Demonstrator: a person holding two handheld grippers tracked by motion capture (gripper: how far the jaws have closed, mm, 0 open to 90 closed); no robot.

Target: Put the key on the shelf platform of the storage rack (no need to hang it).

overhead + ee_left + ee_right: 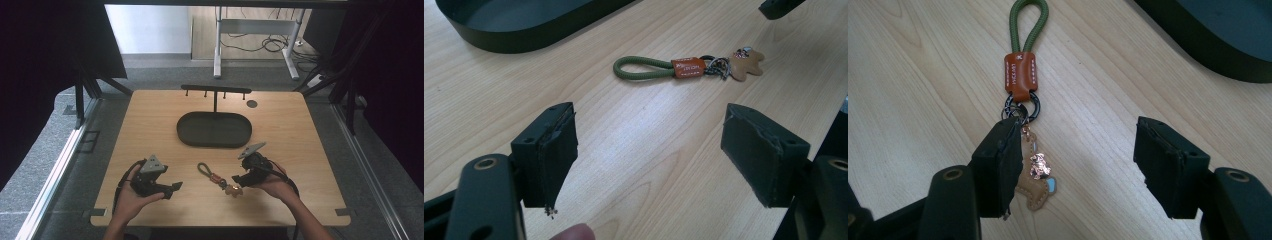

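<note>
The right gripper (1073, 165) has its jaws apart over the keychain's (1024, 75) charm (1037, 187); one jaw lies over the charm's edge, the other stands clear, and nothing is clamped. The keychain lies flat on the worktop (295, 130), green loop (204, 169) pointing toward the tray (215, 129). The left gripper (649, 150), jaws wide apart with nothing between them, sits well to the keychain's left. A rack (216, 91) stands behind the tray.
</note>
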